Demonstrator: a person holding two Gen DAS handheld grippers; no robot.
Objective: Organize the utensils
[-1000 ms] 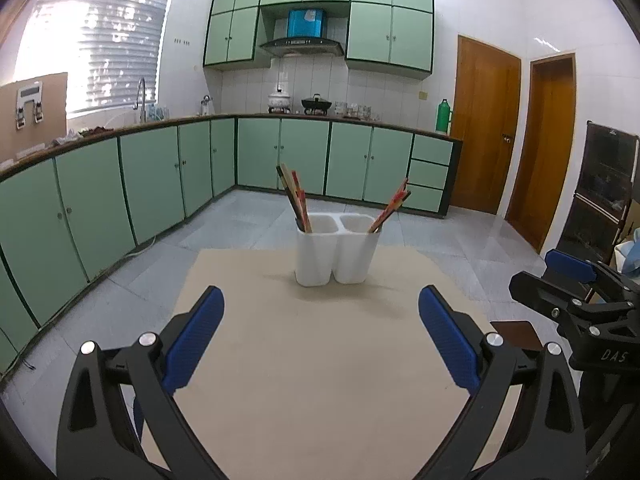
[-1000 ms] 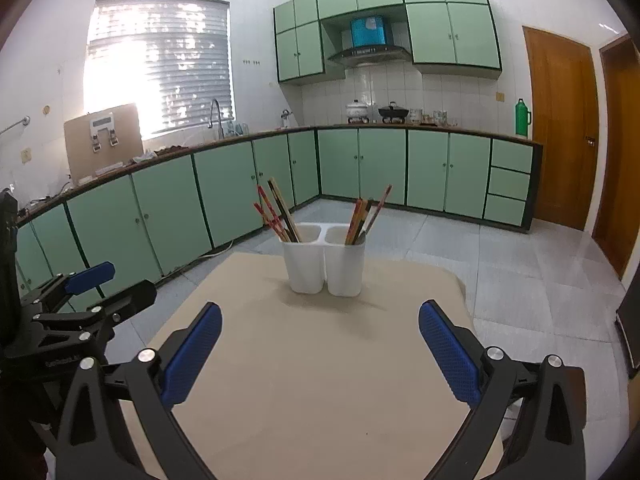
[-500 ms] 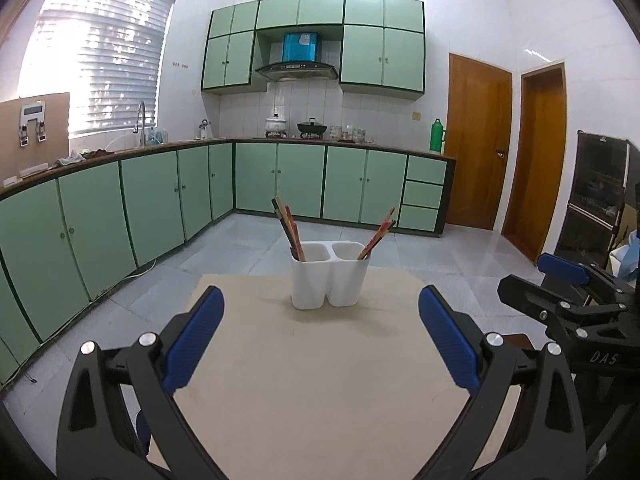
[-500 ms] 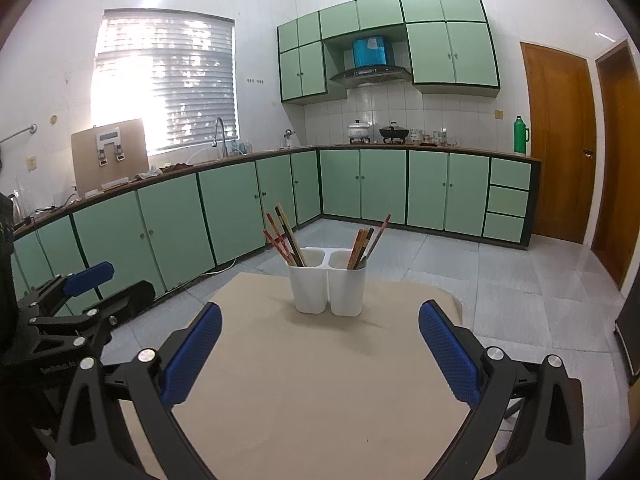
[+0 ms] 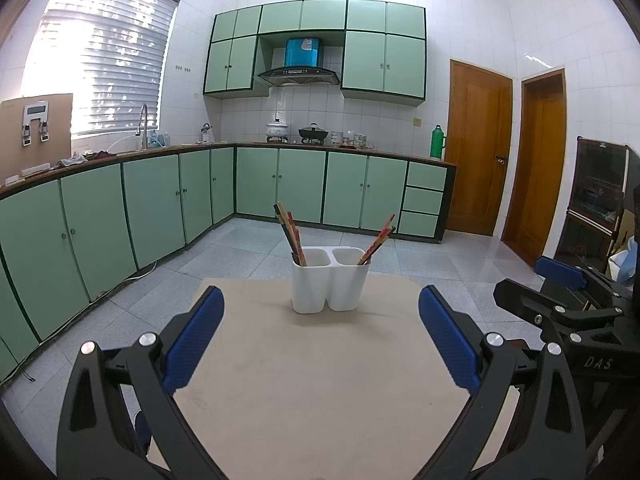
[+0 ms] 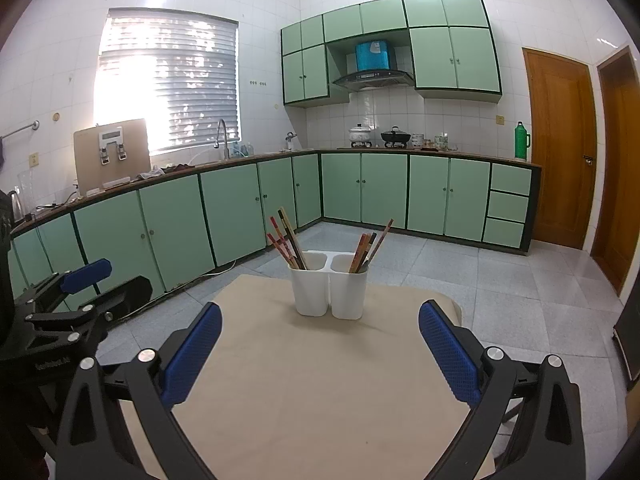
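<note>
Both hand-held grippers, left hand-held gripper (image 5: 320, 332) and right hand-held gripper (image 6: 320, 338), gape wide and empty; a careless reach could topple the white twin-cup plastic holder (image 5: 330, 280) of seemingly wooden chopsticks (image 6: 288, 238) on the beige tabletop (image 5: 312, 380).

1. A beige table (image 5: 320, 392) carried the things; its top looked plain and matte.
2. A white two-cup holder (image 5: 330, 280) stood upright near the table's far edge, resting directly on the top.
3. The holder was the only thing seen lying on the table (image 6: 320, 392).
4. A grey tiled floor (image 5: 248, 264) lay around the table.
</note>
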